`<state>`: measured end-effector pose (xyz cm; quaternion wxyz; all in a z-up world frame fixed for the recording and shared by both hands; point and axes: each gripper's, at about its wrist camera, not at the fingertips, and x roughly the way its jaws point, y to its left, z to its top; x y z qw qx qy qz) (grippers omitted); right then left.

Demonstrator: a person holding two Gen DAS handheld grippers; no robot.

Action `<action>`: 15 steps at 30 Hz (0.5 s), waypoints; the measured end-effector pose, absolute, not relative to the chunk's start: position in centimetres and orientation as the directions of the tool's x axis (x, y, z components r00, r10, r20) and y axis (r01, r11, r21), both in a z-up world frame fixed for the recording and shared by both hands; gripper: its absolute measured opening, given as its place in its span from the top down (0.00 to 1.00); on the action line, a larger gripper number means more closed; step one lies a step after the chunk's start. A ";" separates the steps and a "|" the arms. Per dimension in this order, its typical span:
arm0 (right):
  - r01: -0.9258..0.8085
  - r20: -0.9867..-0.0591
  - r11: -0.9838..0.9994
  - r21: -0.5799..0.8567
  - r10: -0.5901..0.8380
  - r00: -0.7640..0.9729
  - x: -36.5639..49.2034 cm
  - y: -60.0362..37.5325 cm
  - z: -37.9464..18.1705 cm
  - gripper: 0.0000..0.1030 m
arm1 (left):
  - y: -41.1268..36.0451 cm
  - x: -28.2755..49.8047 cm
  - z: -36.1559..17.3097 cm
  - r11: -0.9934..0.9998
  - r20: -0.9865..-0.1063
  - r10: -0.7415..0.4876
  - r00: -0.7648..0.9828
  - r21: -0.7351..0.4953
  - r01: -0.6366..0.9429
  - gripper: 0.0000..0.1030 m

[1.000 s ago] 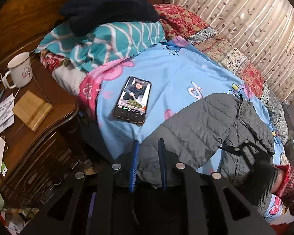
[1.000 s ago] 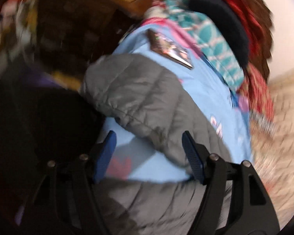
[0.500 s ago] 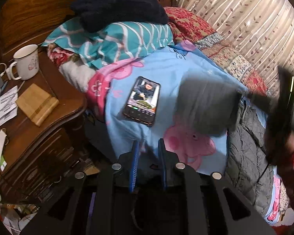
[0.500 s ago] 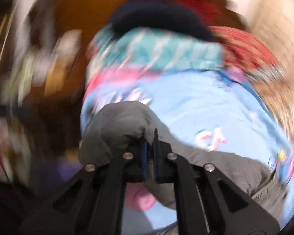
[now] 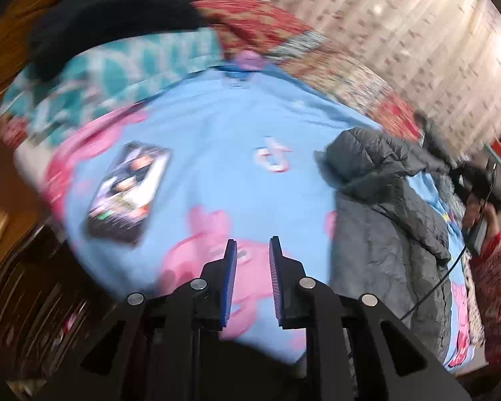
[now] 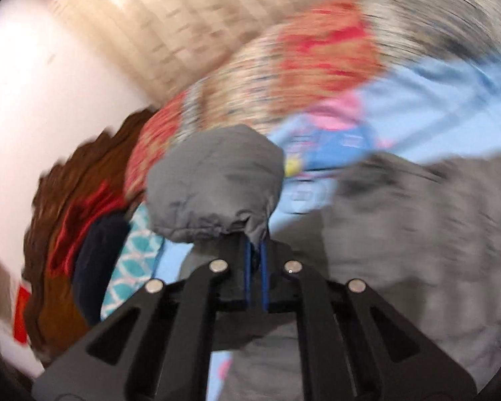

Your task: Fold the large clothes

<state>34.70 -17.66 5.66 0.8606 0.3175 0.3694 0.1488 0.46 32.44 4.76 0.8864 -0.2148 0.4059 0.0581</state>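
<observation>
Grey quilted jacket (image 6: pixel 217 183) cuff is pinched in the right gripper (image 6: pixel 255 254), clenched on it. Left gripper (image 5: pixel 250 250) is nearly closed, nothing is held, blue quilt (image 5: pixel 217 133) below. Jacket body (image 5: pixel 384 234) is laid right of it, long axis running away; right hand (image 5: pixel 481 214) is judged nearer. Phone (image 5: pixel 127 193) is left beyond.

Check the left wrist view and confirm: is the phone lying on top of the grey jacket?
No. The phone lies on the blue bedsheet, well apart from the grey jacket.
</observation>
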 end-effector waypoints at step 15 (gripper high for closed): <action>0.166 -0.575 0.617 0.769 0.555 0.602 29.1 -26.4 -5.5 0.45 | 9.1 27.6 2.5 0.976 -0.781 -0.217 0.585 -0.187 0.113 0.81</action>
